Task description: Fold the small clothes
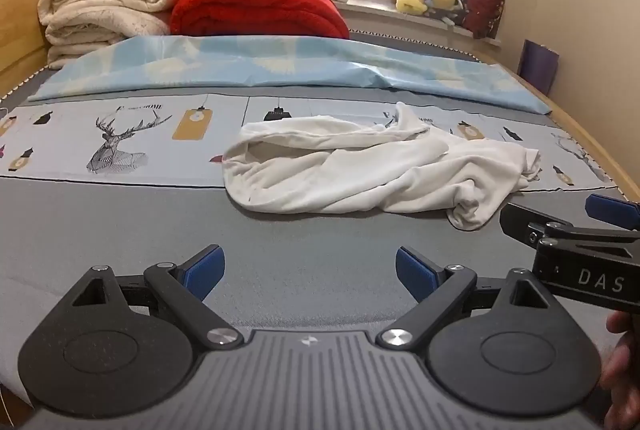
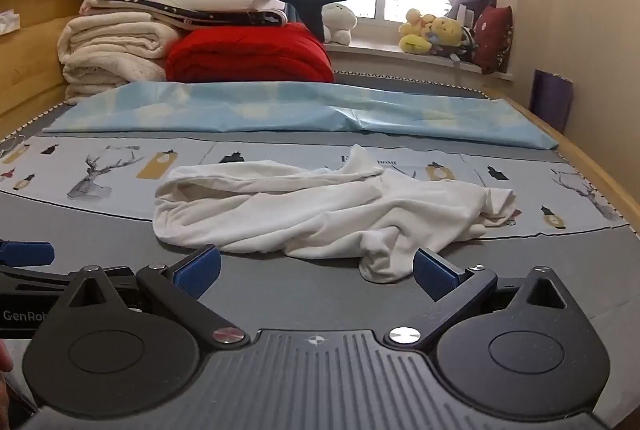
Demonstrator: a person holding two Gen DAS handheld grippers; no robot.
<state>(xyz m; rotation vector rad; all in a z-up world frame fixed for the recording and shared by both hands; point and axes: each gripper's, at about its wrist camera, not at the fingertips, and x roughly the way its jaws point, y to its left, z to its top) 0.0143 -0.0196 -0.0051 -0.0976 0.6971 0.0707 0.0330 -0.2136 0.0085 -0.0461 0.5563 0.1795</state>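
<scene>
**White garment still crumpled, nothing grabbed yet**

The white garment (image 2: 320, 214) is seen bunched up on the bed (image 2: 300, 294), half on the grey cover, half on the printed sheet (image 2: 100, 166). Both claws are held spread wide and empty: the right claw (image 2: 316, 270) just short of the near hem, the left claw (image 1: 310, 272) further back. Probably best if two separate edges are pinched and the cloth is pulled flat before any fold is tried.
</scene>
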